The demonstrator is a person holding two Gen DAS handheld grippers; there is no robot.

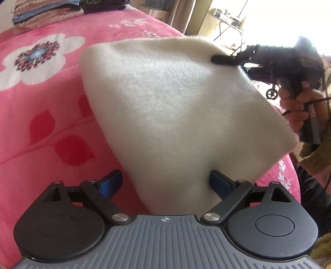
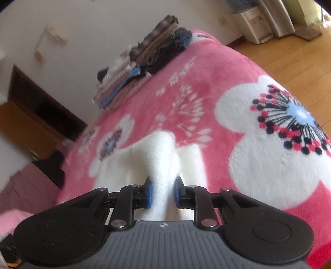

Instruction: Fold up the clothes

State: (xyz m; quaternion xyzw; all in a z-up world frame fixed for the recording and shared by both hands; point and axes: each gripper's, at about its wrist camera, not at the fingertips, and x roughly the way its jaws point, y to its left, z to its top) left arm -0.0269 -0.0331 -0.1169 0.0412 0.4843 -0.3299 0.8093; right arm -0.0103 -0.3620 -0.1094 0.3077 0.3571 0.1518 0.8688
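A fluffy white garment (image 1: 165,103) hangs lifted above the pink flowered bed. In the left wrist view, my left gripper (image 1: 165,182) stands wide open with the cloth's lower part lying between its blue pads (image 1: 110,183), which do not pinch it. My right gripper (image 1: 223,60) shows at the upper right of that view, shut on the cloth's top corner. In the right wrist view, my right gripper (image 2: 162,193) is shut on a bunched fold of the white garment (image 2: 163,157), blue pads (image 2: 148,194) pressing both sides.
The pink blanket (image 2: 227,68) with white flowers covers the bed. A stack of folded clothes (image 2: 142,62) lies at the bed's far edge by the wall, also in the left wrist view (image 1: 45,12). Wooden floor (image 2: 289,51) lies beyond the bed.
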